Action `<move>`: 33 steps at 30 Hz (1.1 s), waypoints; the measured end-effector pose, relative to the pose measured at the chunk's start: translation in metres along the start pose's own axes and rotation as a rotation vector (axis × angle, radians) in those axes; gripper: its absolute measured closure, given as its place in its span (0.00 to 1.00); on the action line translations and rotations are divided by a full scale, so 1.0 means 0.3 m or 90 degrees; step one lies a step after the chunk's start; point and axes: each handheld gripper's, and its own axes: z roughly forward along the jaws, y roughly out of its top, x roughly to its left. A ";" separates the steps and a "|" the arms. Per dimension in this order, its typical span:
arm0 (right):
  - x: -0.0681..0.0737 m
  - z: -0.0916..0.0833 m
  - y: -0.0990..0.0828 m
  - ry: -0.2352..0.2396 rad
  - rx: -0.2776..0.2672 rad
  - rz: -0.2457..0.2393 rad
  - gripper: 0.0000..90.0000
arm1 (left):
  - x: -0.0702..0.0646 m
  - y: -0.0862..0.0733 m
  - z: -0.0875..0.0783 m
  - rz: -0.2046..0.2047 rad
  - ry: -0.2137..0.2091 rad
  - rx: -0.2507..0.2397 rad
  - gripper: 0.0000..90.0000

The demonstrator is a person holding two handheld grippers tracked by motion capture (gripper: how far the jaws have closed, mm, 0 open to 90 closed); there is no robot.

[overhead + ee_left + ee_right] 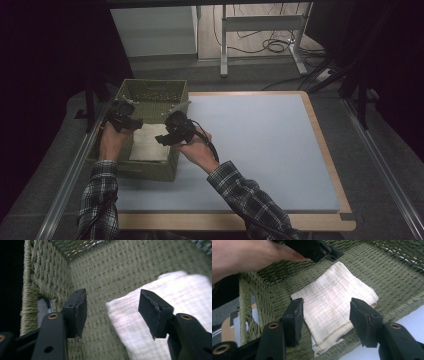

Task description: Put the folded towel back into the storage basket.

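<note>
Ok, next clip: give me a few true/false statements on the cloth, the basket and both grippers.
1. The folded cloth lies inside the basket. True.
2. The right gripper is clamped on the cloth. False: its jaws stand apart above the cloth, with nothing pressed between them.
3. The basket sits at the left end of the table. True.
4. The left gripper holds a corner of the cloth. False: its jaws are open, with the cloth lying beyond them on the basket floor.
5. The cloth is dark blue. False: it is cream-white.
</note>
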 end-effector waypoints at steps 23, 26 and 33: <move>-0.039 -0.117 -0.068 -0.028 -0.017 -0.047 0.22 | -0.053 0.040 -0.046 -0.084 -0.176 -0.092 0.13; -0.052 -0.136 -0.091 -0.027 -0.018 -0.053 0.19 | -0.072 0.053 -0.045 -0.083 -0.195 -0.092 0.11; -0.090 -0.177 -0.146 -0.021 -0.012 -0.054 0.13 | -0.115 0.084 -0.051 -0.081 -0.217 -0.099 0.07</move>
